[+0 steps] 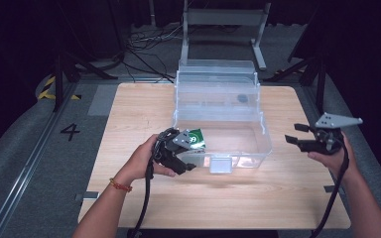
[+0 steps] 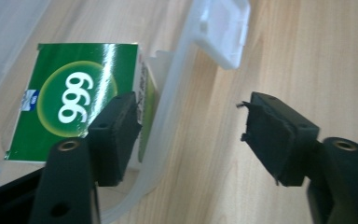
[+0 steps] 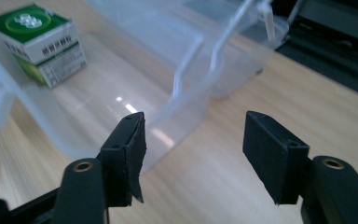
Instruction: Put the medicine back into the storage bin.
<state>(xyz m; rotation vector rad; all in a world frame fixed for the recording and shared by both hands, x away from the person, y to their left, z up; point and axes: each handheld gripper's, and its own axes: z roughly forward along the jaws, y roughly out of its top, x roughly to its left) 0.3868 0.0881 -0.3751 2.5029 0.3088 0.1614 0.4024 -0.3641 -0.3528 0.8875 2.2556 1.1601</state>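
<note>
Your left hand-held gripper (image 1: 191, 166) angles over the clear bin's (image 1: 258, 148) front-left corner, jaws apart, gripping nothing; the green box (image 1: 196, 138) lies inside that corner. Your right hand-held gripper (image 1: 294, 134) hovers beside the bin, open and empty.

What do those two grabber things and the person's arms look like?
Both grabbers are black with two blocky, flat-padded jaws. The right gripper has a grey three-cornered plate on top; the left gripper has one too. A black cable trails from each. The forearms are bare, and a red-and-gold bracelet circles the left wrist.
</note>
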